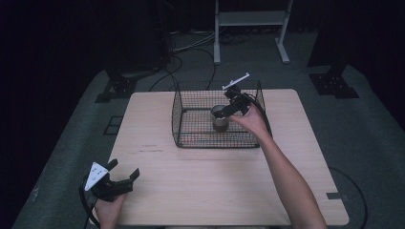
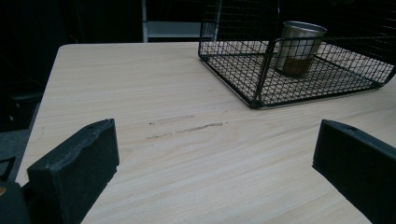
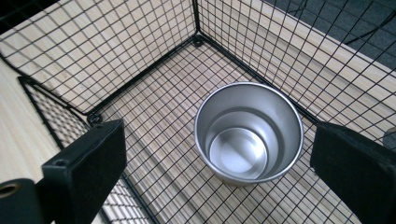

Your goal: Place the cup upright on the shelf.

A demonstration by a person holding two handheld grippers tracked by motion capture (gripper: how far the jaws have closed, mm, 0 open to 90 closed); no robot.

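A metal cup [image 1: 220,117] stands in a wire basket [image 1: 191,125], with the right gripper [image 1: 232,108] right above it.

From high up, the left gripper [image 1: 125,175] waits far away at the near table [image 1: 200,186] edge. In the left gripper view, its jaws are wide apart with nothing between them, and the cup sits far ahead. In the right gripper view, the jaws are wide apart, and the cup stands upright just below them, not touched.

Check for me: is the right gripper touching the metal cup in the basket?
Apart. The right gripper view shows the right gripper with both jaws spread wide and clear of the metal cup, which stands upright on the wire basket floor.
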